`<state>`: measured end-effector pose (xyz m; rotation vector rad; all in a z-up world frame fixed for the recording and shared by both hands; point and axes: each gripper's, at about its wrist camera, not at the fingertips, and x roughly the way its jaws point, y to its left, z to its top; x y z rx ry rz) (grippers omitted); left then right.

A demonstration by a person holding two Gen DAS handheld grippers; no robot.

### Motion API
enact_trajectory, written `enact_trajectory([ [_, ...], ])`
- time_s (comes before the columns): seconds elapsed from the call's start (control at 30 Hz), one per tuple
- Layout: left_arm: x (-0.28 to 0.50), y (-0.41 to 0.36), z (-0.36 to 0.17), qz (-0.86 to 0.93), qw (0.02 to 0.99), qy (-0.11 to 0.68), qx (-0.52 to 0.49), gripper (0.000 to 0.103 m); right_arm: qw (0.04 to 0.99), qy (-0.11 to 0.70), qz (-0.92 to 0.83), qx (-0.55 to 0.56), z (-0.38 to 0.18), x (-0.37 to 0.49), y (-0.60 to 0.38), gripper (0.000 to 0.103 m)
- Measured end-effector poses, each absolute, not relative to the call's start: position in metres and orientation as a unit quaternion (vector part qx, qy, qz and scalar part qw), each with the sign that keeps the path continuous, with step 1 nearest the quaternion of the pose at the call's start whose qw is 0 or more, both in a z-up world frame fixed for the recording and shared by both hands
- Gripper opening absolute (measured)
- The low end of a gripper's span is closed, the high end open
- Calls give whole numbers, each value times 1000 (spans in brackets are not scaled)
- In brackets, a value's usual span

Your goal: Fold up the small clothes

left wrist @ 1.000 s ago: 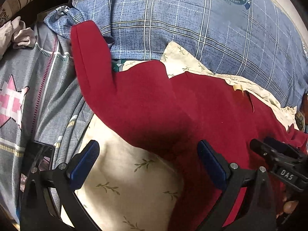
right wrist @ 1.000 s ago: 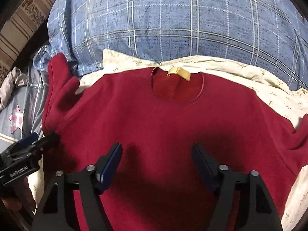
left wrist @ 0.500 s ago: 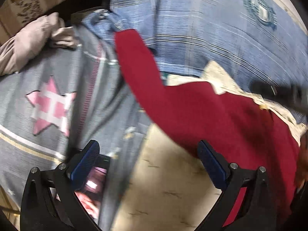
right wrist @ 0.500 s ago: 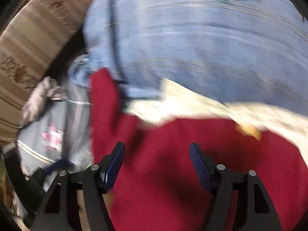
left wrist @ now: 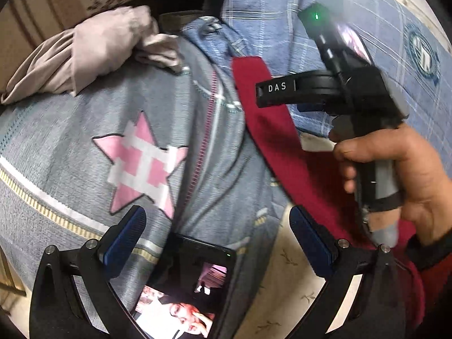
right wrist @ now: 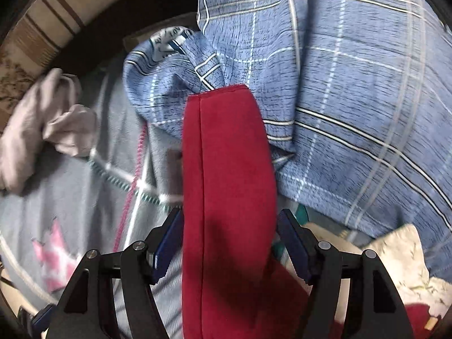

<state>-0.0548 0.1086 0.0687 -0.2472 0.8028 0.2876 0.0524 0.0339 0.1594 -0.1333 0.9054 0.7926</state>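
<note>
A dark red sweater lies on the bed. Its long sleeve (right wrist: 228,169) runs away from me in the right wrist view, cuff at the far end against the blue plaid cover. My right gripper (right wrist: 228,243) is open, one finger on each side of the sleeve, not closed on it. In the left wrist view the sleeve (left wrist: 271,130) slants across the upper middle, and the right gripper's body (left wrist: 333,90) hangs over it, held by a hand. My left gripper (left wrist: 217,237) is open and empty, above the grey blanket, left of the sweater.
A grey blanket with a pink star (left wrist: 141,163) covers the left. A phone with a lit screen (left wrist: 186,285) lies on it between my left fingers. A crumpled beige cloth (left wrist: 93,50) sits at the far left. A blue plaid cover (right wrist: 353,99) and cream floral sheet (right wrist: 401,260) lie right.
Both grippers swung left. The right one left the sweater's body and now straddles the left sleeve. The left one moved off the sweater over the grey blanket and phone.
</note>
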Motion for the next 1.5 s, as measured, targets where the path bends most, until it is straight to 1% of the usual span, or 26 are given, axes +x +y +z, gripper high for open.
enact_trajectory([
  [0.13,-52,111,68,135,903,389,-125,102,825,427,367,-46,156,62,48,71],
  [0.27,-52,105,65,128,903,394,-113,102,822,435,363,-61,143,69,65,70],
  [0.33,-49,106,63,128,902,397,-111,102,823,423,376,-47,142,70,66,70],
  [0.37,-47,106,63,129,902,397,-112,102,824,422,376,-42,141,71,65,64],
  [0.4,-46,107,62,129,901,397,-113,102,818,430,381,-32,140,73,63,57],
  [0.47,-46,106,62,131,900,398,-116,102,811,441,383,-24,138,75,55,16],
  [0.5,-46,106,62,131,900,399,-118,102,814,439,381,-23,139,76,49,12],
  [0.6,-41,109,64,128,902,395,-119,102,819,428,383,10,149,73,9,12],
  [0.7,-45,113,66,129,903,393,-116,102,826,404,391,31,171,57,-36,11],
  [0.8,-48,112,69,135,905,386,-119,102,837,371,400,52,202,41,-78,6],
  [0.83,-50,112,70,138,905,384,-120,102,839,355,406,65,216,33,-104,2],
  [0.93,-54,110,74,146,908,373,-123,102,853,314,408,87,252,-3,-153,2],
  [1.03,-55,103,75,143,908,375,-122,102,870,292,391,73,266,-20,-180,1],
  [1.1,-56,98,75,144,908,376,-119,102,875,310,368,58,262,-22,-191,3],
  [1.2,-57,95,75,140,908,377,-120,102,857,358,364,62,239,-15,-189,17],
  [1.23,-57,95,75,141,907,379,-120,102,848,369,375,65,234,-13,-183,35],
  [1.27,-57,95,73,142,906,381,-120,102,831,386,394,70,224,-9,-172,58],
  [1.3,-56,95,72,143,905,384,-119,102,816,403,408,75,213,-4,-158,68],
  [1.33,-55,94,70,146,903,387,-116,102,804,417,415,85,203,0,-143,73],
  [1.5,-52,105,72,146,903,386,-117,102,731,499,439,152,140,40,-62,73],
])
